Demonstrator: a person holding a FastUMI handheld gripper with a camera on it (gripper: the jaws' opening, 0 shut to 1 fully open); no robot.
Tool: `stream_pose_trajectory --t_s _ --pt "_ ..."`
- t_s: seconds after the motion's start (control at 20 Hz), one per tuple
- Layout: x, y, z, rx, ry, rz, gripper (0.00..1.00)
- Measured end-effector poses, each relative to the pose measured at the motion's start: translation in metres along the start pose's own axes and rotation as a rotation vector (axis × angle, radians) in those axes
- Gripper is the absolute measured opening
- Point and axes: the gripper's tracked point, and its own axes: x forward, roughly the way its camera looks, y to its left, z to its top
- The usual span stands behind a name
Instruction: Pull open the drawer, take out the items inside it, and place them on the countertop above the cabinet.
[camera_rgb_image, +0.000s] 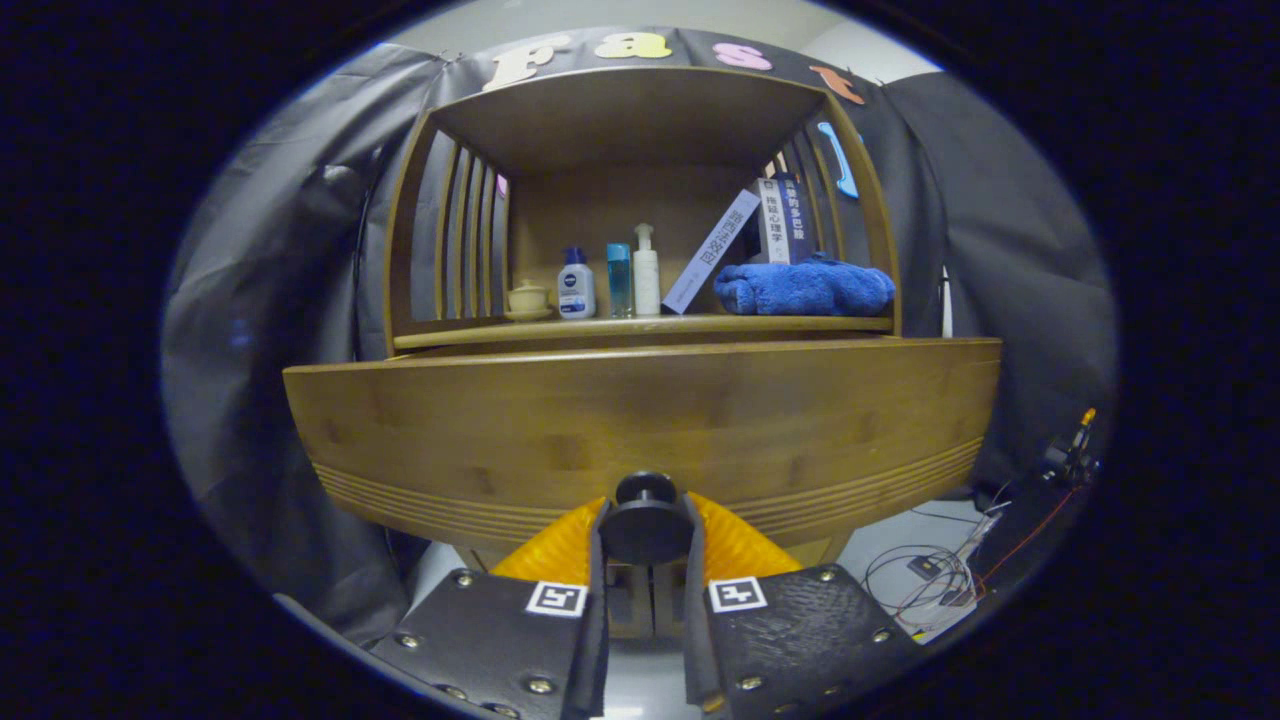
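Note:
A wooden drawer front fills the space just ahead of me, with grooved lines along its lower part. Its dark round knob sits between my fingers. My gripper is shut on the knob, both fingers pressing its sides. The drawer front stands a little forward of the cabinet's countertop. The drawer's inside is hidden behind its front.
On the countertop, under a wooden hutch, stand a small lidded cup, three bottles, leaning books and a folded blue towel. Cables and a device lie on the floor to the right.

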Motion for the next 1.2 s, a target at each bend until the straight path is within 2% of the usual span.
stream_pose_trajectory --t_s 0.4,0.55,0.8,0.95,1.0,1.2 --pt "-0.054 0.002 -0.013 -0.004 0.017 0.018 0.30" --pt "-0.070 -0.006 -0.024 -0.053 0.028 0.022 0.30" --pt "-0.073 -0.008 -0.031 -0.043 0.047 0.025 0.30" --pt "-0.072 -0.006 -0.028 -0.087 0.025 0.039 0.33" --pt "-0.075 -0.004 -0.023 -0.080 0.027 0.052 0.43" --pt "-0.080 -0.003 -0.006 -0.056 0.033 0.057 1.00"
